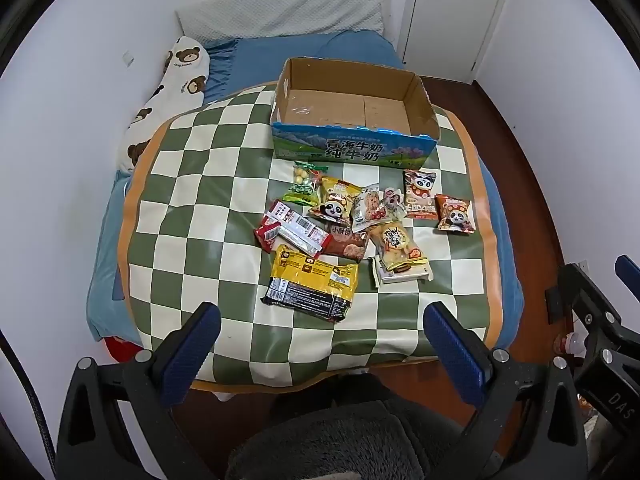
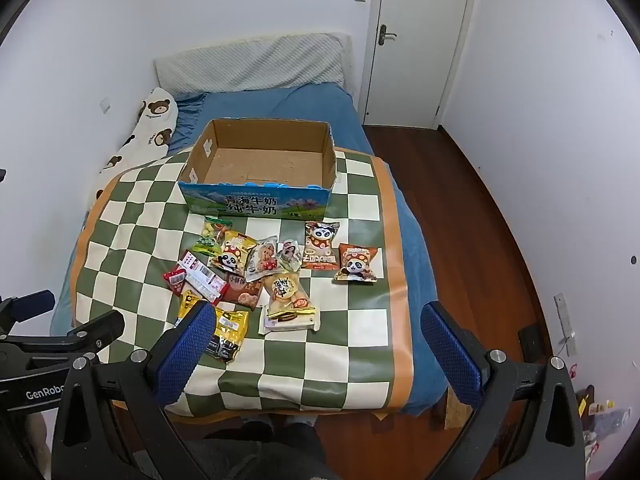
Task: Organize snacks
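Note:
An empty cardboard milk box (image 1: pixel 416 92) (image 2: pixel 327 148) with a blue printed front stands at the far side of a green-and-cream checkered mat (image 1: pixel 192 184) (image 2: pixel 352 332). Several snack packets lie in a loose pile in front of it. Among them are a big yellow-and-black pack (image 1: pixel 312 282) (image 2: pixel 230 330), a red-and-white pack (image 1: pixel 290 232) (image 2: pixel 198 278), a green pack (image 1: pixel 304 184) (image 2: pixel 212 236) and two orange panda packs (image 1: pixel 454 214) (image 2: pixel 356 263). My left gripper (image 1: pixel 322 320) hangs open above the mat's near edge, empty. My right gripper (image 2: pixel 318 320) is open too, its left finger covering part of the yellow pack.
The mat lies on a bed with a blue sheet (image 1: pixel 264 56) (image 2: pixel 256 104), a grey pillow (image 1: pixel 280 10) and a bear-print pillow (image 1: pixel 180 72) by the left wall. Wooden floor (image 2: pixel 460 208) and a white door (image 2: pixel 420 40) are to the right. A person's grey-clad legs (image 1: pixel 340 432) are below.

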Available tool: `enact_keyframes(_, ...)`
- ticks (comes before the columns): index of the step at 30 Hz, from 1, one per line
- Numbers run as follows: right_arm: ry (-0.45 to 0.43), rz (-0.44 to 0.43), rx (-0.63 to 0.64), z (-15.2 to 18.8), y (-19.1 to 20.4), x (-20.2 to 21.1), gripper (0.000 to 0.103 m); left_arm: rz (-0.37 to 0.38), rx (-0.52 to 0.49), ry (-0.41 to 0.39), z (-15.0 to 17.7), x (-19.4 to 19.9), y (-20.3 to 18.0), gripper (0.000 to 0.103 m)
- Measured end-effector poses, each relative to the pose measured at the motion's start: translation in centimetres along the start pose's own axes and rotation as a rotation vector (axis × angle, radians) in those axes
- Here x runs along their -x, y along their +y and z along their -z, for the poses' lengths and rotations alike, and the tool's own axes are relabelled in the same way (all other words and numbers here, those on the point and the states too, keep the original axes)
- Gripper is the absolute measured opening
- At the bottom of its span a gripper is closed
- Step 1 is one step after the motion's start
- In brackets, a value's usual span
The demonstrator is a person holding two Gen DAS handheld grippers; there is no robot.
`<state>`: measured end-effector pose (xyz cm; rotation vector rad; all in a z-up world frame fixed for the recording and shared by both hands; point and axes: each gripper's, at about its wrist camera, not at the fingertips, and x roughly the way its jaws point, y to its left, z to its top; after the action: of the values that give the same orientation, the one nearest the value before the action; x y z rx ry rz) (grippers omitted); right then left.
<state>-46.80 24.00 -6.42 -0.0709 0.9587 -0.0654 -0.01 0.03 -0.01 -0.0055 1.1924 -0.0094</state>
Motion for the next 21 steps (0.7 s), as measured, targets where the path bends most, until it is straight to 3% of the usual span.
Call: enact_keyframes(21,0.018,0.023,-0.006,0.06,0.19,-0.41,0.103,-0.011,-0.003,0.009,-0.01,-0.07,-0.06,0.103)
